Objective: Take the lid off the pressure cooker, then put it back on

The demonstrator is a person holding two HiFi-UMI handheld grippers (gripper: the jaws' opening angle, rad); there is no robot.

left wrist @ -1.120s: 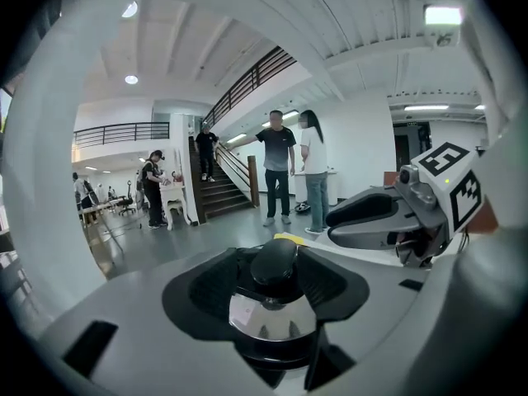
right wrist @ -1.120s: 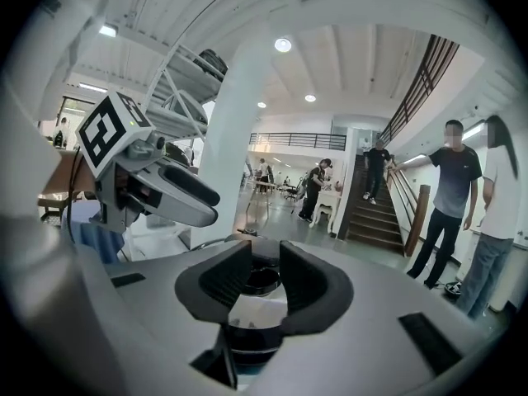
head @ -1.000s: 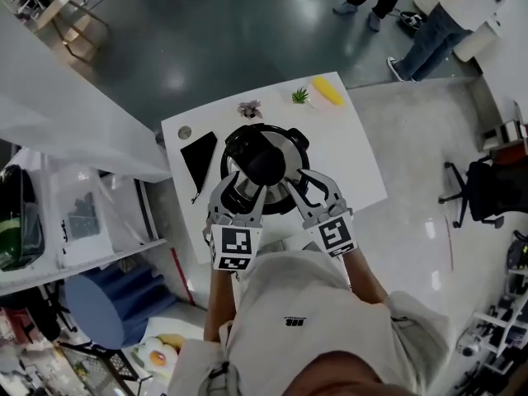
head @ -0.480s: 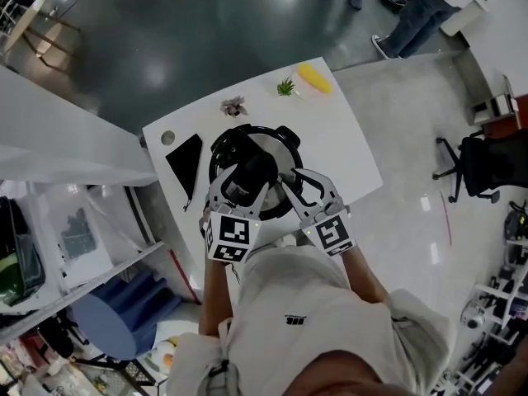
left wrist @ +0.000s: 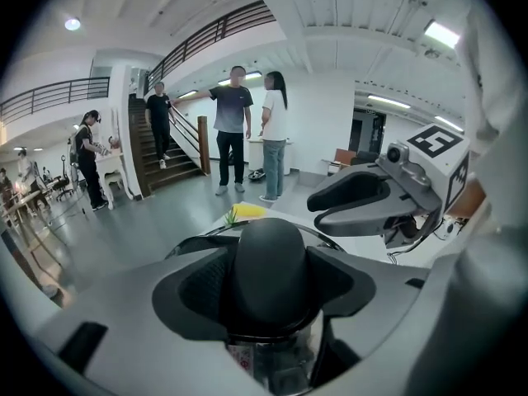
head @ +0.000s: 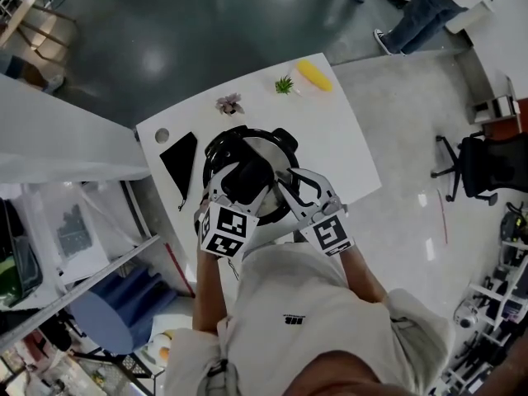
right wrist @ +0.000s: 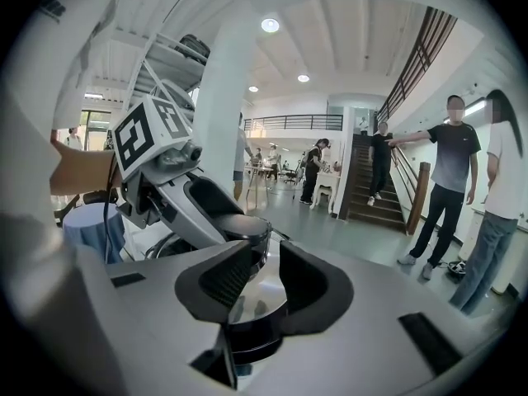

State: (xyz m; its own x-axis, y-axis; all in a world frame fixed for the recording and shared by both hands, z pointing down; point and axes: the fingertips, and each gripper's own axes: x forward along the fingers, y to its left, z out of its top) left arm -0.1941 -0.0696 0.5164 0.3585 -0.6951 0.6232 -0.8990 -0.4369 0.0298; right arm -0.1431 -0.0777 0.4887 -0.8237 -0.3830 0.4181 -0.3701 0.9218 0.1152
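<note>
A steel pressure cooker with a black rim [head: 209, 153] is stood at the middle of a square white table [head: 346, 155], close to the person so that both grippers can be brought over it at once. Its shiny steel lid [head: 264, 147] is seated on the pot, so the lifting is judged not yet begun.

The lid's rounded black knob [head: 247, 177] is enclosed by the left gripper [left wrist: 271, 271], whose jaws have just been opening. They are spread wide to either side of the knob and no squeeze on it is seen. The gripper is therefore released, and its wide spread is judged to be there because the knob is broad and must be straddled before any closing.

The right gripper [right wrist: 264, 266] is brought in from 5 o'clock of the cooker. Its jaws are parted by a narrow gap with nothing clenched between them. Through that gap the steel lid is seen, and a black band of the rim lies low between the pads. Whether it is touched cannot be told. This placing is judged to be for steadying the pot while the knob is worked.

A flat black triangular piece [head: 180, 159] is laid at 9 o'clock of the cooker. A yellow oblong object [head: 313, 74] and a small green plant [head: 284, 84] are set at 1 o'clock. All three are well apart from the lid's likely path.
</note>
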